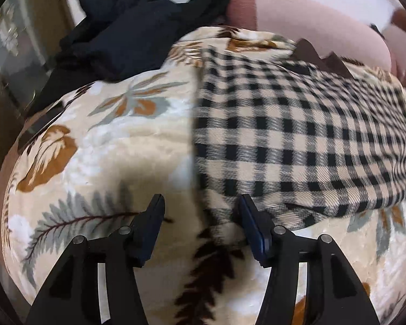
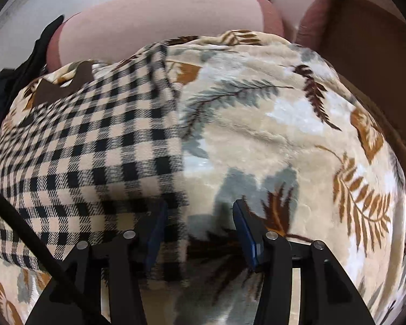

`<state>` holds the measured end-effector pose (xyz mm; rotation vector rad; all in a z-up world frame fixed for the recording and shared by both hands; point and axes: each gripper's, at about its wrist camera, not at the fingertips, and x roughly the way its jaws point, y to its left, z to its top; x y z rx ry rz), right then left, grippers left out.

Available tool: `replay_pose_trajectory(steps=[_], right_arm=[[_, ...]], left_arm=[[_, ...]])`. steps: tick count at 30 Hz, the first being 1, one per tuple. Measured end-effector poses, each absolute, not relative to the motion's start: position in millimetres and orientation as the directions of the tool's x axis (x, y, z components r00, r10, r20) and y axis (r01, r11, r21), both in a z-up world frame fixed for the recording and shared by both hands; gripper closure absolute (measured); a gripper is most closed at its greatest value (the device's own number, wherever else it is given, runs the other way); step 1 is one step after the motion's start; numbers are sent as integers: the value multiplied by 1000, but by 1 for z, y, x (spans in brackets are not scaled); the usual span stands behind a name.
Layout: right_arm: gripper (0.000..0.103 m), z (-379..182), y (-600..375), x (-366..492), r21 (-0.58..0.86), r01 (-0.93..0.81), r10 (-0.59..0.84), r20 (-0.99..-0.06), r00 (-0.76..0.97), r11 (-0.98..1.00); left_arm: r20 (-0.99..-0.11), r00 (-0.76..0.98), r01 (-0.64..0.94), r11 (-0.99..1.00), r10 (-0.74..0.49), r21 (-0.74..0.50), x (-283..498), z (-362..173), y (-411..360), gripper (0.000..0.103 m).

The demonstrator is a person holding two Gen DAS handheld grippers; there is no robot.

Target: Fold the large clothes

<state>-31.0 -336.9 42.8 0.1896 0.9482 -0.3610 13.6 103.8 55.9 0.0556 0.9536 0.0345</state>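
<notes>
A beige-and-black checked garment (image 1: 297,140) lies flat on a leaf-patterned blanket (image 1: 108,140); it also shows in the right wrist view (image 2: 94,149). A dark brown zigzag part (image 1: 319,57) shows at its far end. My left gripper (image 1: 201,205) is open just above the garment's near left corner, with no cloth between the fingers. My right gripper (image 2: 200,211) is open over the garment's near right edge, its left finger (image 2: 157,227) against the checked cloth, its right finger over the blanket (image 2: 297,149).
A heap of black clothes (image 1: 132,29) lies at the blanket's far left. Pink cushions (image 2: 162,21) stand behind the garment. A brown board (image 2: 370,40) rises at the far right. A black cable (image 2: 27,233) crosses the right view's lower left.
</notes>
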Motion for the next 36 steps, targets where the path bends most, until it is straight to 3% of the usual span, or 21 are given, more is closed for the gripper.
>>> replay_pose_trajectory(steps=[9, 16, 24, 29, 36], right_arm=[[49, 64, -330, -38, 36, 394, -232, -758, 609, 918], [49, 79, -295, -44, 28, 301, -196, -701, 686, 953], [49, 77, -249, -42, 1, 133, -93, -715, 692, 991], [44, 81, -299, -45, 85, 258, -121, -715, 689, 963], [41, 59, -376, -27, 350, 300, 87, -767, 636, 888]], left_arm=[[-809, 588, -155, 984, 21, -87, 19, 72, 156, 46], [-825, 565, -118, 990, 0, -81, 28, 63, 144, 46], [-820, 567, -106, 981, -77, -165, 43, 69, 134, 46], [-789, 595, 18, 984, -153, -177, 34, 82, 95, 46], [-755, 588, 360, 930, -290, -77, -6, 89, -18, 46]])
